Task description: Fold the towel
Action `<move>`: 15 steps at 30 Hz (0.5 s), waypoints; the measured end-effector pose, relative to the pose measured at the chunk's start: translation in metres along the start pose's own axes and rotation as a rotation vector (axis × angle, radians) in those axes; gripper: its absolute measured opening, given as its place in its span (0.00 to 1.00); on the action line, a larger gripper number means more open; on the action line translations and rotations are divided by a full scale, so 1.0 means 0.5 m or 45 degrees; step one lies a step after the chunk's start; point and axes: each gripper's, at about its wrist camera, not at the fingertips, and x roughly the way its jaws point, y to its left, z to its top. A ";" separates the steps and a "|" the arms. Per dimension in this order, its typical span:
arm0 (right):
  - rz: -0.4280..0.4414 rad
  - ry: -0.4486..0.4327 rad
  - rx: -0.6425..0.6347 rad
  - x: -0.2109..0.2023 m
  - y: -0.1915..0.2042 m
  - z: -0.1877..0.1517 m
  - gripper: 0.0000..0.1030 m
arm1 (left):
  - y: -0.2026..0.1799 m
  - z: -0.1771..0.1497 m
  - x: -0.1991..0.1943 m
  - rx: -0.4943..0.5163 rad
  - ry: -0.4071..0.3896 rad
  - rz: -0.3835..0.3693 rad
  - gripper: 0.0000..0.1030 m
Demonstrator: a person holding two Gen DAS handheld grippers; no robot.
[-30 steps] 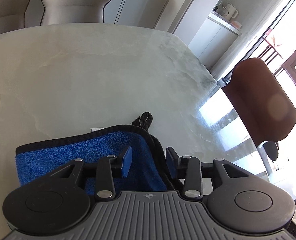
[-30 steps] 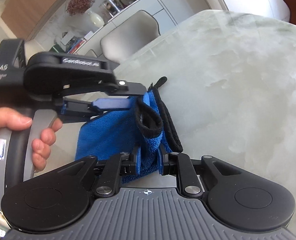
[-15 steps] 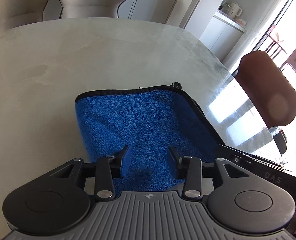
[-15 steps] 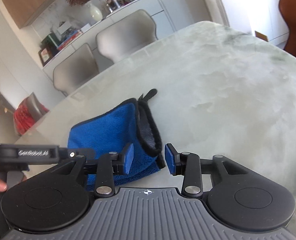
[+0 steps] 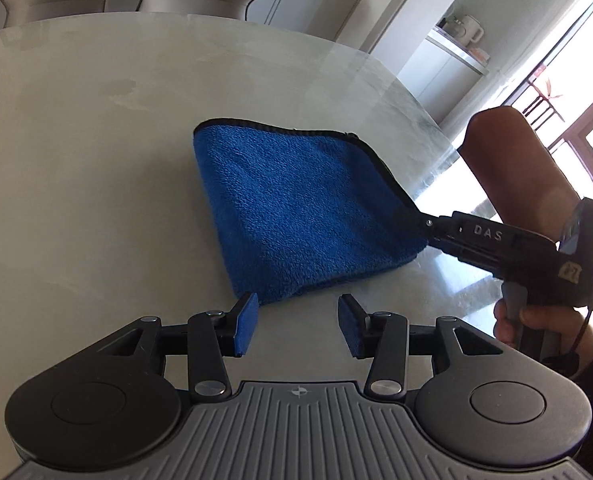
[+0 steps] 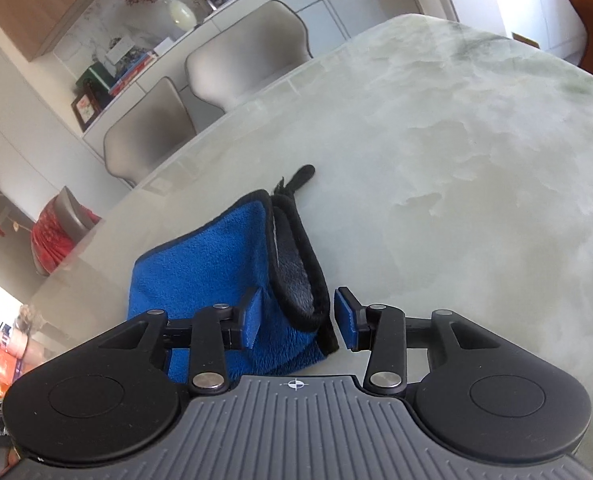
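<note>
A blue towel point(image 5: 296, 208) with a black hem lies folded on the pale marble table point(image 5: 96, 140). My left gripper point(image 5: 296, 328) hangs just short of the towel's near edge, its jaws opening with nothing between them. From the right, my right gripper point(image 5: 426, 226) reaches to the towel's right corner. In the right wrist view that corner of the towel point(image 6: 200, 272) lies between the fingers of the right gripper point(image 6: 298, 320), whose jaws are closing. The right pad stands just clear of the hem, so the cloth is not pinched. The hanging loop point(image 6: 302, 174) sticks out at the far corner.
A brown chair point(image 5: 512, 168) stands at the table's right edge and grey chairs point(image 6: 248, 52) along the far side. A person's hand point(image 5: 536, 320) grips the right gripper's handle. Bare marble point(image 6: 476, 200) spreads to the right of the towel.
My left gripper has drawn back off the towel to its near edge and widened. The right gripper let go of the corner, opened wide and has narrowed again. The towel now lies flat.
</note>
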 end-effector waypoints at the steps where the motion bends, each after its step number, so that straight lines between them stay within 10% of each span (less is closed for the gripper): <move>1: 0.004 0.000 -0.019 0.001 0.003 0.002 0.23 | -0.009 -0.003 0.004 0.035 -0.003 0.027 0.46; 15: 0.022 0.003 -0.046 -0.019 0.028 0.021 0.23 | -0.051 -0.007 0.042 0.273 -0.083 0.317 0.47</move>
